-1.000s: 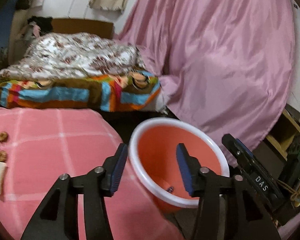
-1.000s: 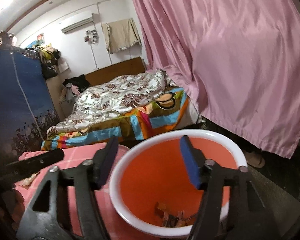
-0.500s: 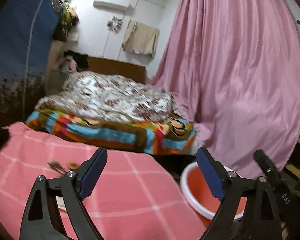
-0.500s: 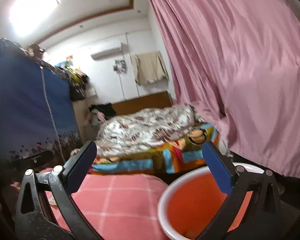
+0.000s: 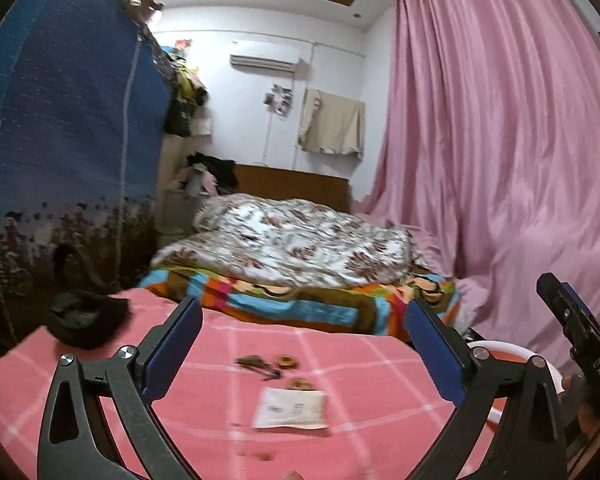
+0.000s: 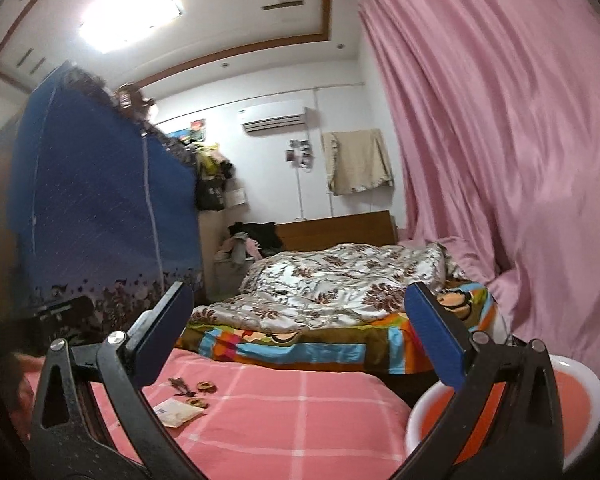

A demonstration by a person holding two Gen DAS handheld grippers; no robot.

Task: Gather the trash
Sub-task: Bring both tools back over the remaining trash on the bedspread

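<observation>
Pink checked blanket point(image 5: 340, 364) carries a paper packet point(image 5: 290, 409), long axis crosswise, dead ahead of left tool point(image 5: 304, 356), jaws opening, empty. Right tool point(image 6: 300, 344) wide, seemingly farther.

Pink checked cloth point(image 5: 340, 364) on tabletop: matt, woven. Paper packet point(image 5: 291, 409) on it: smooth. Bucket point(image 6: 580, 372) beside it: glossy plastic. Curtain point(image 5: 500, 160): satin sheen.

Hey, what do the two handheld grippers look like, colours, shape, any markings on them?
Both match: the left gripper and the right gripper have black plastic frames with triangular cut-outs, silver bolts at the pivots, and two fingers faced with flat blue pads. In the left wrist view, the other gripper's black side carries white letters reading DAS. No cables or sleeves show.
</observation>
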